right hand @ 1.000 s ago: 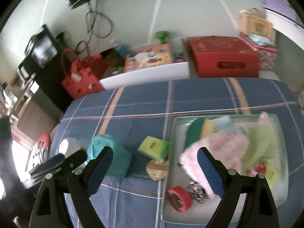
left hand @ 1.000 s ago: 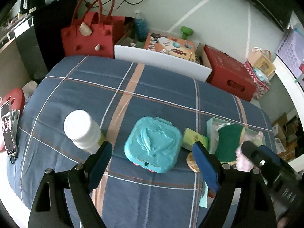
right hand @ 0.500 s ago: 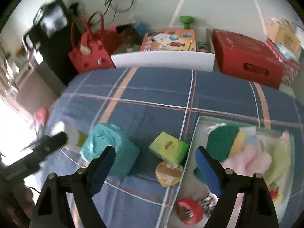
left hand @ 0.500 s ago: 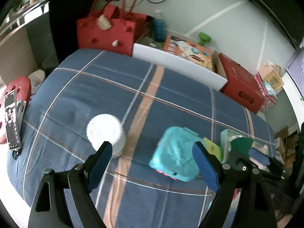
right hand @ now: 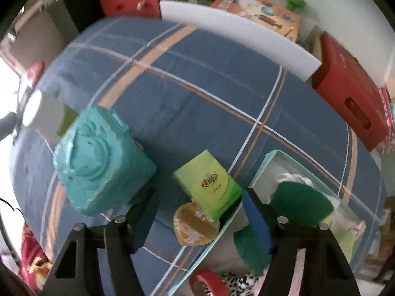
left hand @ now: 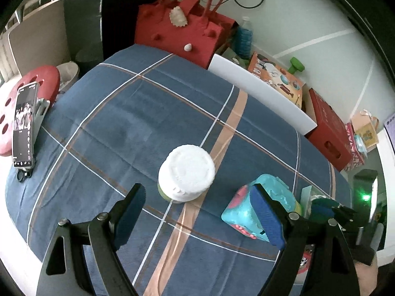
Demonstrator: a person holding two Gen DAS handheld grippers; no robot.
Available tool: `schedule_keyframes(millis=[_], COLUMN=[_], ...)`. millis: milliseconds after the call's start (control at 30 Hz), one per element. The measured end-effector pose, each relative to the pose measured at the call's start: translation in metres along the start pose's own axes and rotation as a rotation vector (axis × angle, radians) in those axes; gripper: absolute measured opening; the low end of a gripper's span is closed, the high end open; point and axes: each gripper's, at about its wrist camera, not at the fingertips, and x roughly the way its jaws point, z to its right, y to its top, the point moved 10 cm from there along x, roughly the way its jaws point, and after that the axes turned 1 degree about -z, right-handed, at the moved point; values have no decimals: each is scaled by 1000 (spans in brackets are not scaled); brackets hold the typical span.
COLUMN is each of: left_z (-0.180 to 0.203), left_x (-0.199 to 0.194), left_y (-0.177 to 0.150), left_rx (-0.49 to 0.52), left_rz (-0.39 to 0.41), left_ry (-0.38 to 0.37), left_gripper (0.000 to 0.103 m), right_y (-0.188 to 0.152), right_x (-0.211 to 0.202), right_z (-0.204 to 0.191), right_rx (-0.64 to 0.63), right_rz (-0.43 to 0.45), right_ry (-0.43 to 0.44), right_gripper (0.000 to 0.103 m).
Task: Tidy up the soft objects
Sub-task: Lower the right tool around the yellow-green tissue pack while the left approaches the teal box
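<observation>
We see both tools gaping wide, empty: the left tool (left hand: pixel 197 211) over a jar (left hand: pixel 186 172), the right tool (right hand: pixel 200 212) near a green pack (right hand: pixel 208 182). A tray (right hand: pixel 256 175) holds what looks like a sponge (right hand: pixel 300 201).

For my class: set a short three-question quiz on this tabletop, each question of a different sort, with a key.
1. True or false: the left tongs are shut on the white-capped bottle.
2. Which thing leans on the round yellow item? A) red tape roll B) yellow-green packet C) teal case
3. Fill in: the green sponge lies inside the clear ____.

Key: 1 false, both tongs are open and empty; 2 B; 3 tray.
</observation>
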Motion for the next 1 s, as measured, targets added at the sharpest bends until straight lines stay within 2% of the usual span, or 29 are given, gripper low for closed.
schedule_keyframes(millis=[167, 367, 633, 833, 1000], left_z=[1, 5, 10, 12, 12], left_x=[3, 5, 7, 7, 8], left_y=[-1, -3, -5, -5, -5], left_rx=[5, 27, 44, 53, 56], left_rz=[-14, -22, -28, -27, -27], left_ry=[-10, -9, -3, 2, 6], left_gripper=[87, 87, 87, 87, 87], right_y=[4, 7, 11, 21, 26], right_x=[19, 34, 45, 49, 51], right_z=[7, 10, 18, 16, 19], right_rx=[-46, -88, -92, -171, -208], right_rz=[-59, -96, -112, -129, -124], right_ry=[-46, -54, -67, -111, -106], right_gripper=[67, 65, 65, 65, 67])
